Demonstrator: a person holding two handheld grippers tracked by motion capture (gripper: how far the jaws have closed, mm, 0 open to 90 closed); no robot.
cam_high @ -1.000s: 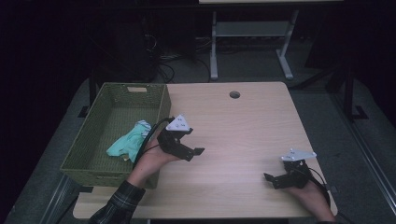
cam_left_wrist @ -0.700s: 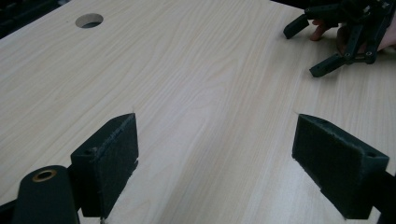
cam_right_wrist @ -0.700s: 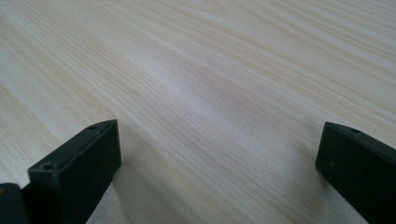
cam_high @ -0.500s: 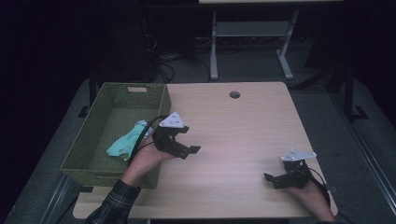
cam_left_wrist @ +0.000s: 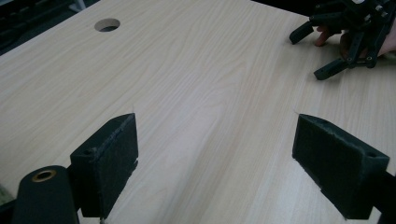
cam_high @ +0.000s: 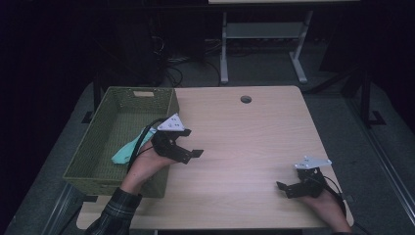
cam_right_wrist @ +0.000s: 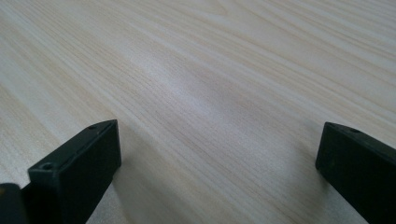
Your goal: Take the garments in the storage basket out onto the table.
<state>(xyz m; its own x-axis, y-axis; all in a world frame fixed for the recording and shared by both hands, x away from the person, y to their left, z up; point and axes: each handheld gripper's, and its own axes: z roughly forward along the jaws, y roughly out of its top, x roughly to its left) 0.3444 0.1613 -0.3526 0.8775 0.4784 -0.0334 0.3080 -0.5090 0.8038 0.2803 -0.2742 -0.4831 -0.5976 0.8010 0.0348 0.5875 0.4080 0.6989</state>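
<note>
My left gripper (cam_high: 191,157) hovers over the wooden table (cam_high: 244,142) just right of a green woven basket (cam_high: 113,184), open with nothing between its jaws. In the left gripper view the left gripper (cam_left_wrist: 224,163) has its black pads (cam_left_wrist: 109,161) wide apart above bare wood. A teal cloth (cam_high: 127,152) lies inside the basket, beside the left hand. My right gripper (cam_high: 284,190) rests near the table's front right corner, open and holding nothing. The right gripper (cam_right_wrist: 217,172) looks at bare wood between its spread jaws in its own view. The right gripper (cam_left_wrist: 310,55) also appears far off in the left gripper view.
A round cable hole (cam_high: 245,99) sits near the table's far edge, also seen as the hole (cam_left_wrist: 107,24) in the left gripper view. A metal frame (cam_high: 264,34) stands on the dark floor beyond the table. The basket overhangs the table's left side.
The left gripper has drifted slightly left, toward the basket, staying open. The right gripper has not moved.
</note>
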